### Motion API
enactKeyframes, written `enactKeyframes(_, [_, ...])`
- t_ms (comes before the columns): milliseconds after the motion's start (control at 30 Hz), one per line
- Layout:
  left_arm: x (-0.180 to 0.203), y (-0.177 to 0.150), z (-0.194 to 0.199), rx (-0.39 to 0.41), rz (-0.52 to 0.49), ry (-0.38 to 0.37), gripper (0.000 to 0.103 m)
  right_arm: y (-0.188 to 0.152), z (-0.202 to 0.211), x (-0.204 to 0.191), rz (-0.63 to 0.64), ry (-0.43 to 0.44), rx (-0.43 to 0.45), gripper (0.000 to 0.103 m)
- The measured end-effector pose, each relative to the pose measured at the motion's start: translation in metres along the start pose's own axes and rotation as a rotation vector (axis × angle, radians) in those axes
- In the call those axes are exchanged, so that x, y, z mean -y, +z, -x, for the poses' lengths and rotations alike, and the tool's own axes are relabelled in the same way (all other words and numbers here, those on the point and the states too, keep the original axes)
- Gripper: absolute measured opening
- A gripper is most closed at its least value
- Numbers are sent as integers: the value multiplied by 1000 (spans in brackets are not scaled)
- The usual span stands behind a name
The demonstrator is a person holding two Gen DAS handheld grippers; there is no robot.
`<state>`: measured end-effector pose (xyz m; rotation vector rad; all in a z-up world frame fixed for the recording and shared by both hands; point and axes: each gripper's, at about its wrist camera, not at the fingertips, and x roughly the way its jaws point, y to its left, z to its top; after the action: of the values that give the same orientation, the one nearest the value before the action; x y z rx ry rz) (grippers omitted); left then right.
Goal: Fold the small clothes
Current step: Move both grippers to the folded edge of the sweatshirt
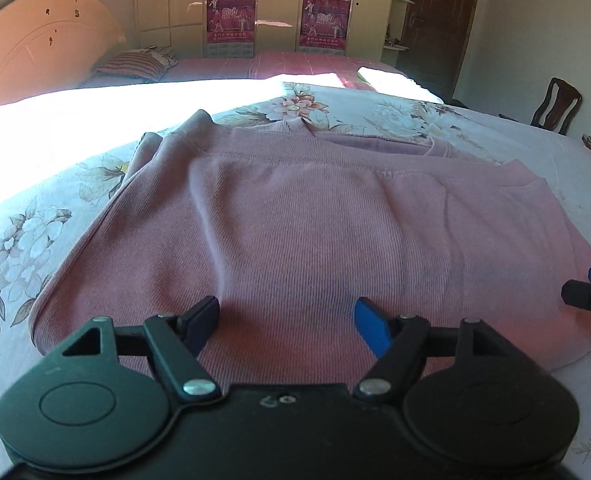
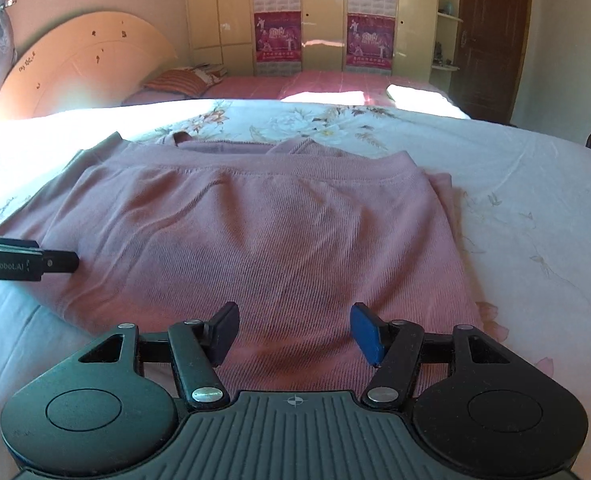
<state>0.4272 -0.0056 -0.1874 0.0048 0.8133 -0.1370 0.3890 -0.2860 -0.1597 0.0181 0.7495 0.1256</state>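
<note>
A pink ribbed knit sweater [image 1: 315,232] lies flat on the floral white bedsheet [image 1: 23,240], its near part already doubled toward the far neckline. The left gripper [image 1: 287,324] and right gripper [image 2: 293,330] hover over its near edge, both with jaws wide and nothing between them. The knit looks soft, light and limp, so it probably sags; the near fold corners seem best to pinch.
</note>
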Motion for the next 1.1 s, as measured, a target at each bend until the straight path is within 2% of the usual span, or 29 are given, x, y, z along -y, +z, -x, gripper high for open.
enactKeyframes(200, [-3, 20, -1, 62, -24, -2, 76, 20, -18, 14, -45, -64, -1, 62])
enactKeyframes(333, [-32, 30, -18, 57, 15, 34, 77, 19, -30, 22, -94, -86, -29, 62])
enactKeyframes(467, [-67, 29, -42, 9, 45, 91, 79, 11, -40, 31, -107, -146, -59, 62])
enactKeyframes(533, [-82, 24, -43, 22, 58, 48, 80, 7, -41, 38, -119, -179, -64, 62])
enactKeyframes(600, [-80, 22, -41, 24, 14, 47, 80, 4, -40, 40, -107, -185, -66, 61])
enactKeyframes(733, [-85, 23, -37, 22, 40, 28, 80, 6, -37, 29, -76, -229, -86, 62])
enactKeyframes(833, [-84, 23, -26, 20, 48, 33, 78, 14, -27, 18, -86, -203, -56, 62])
enactKeyframes(933, [-83, 18, -13, 5, 68, 24, 82, 21, -22, -6, -49, -161, -29, 62])
enactKeyframes(1100, [-79, 8, -3, -18, 72, 12, 84, 30, -31, -49, -14, -83, -20, 62])
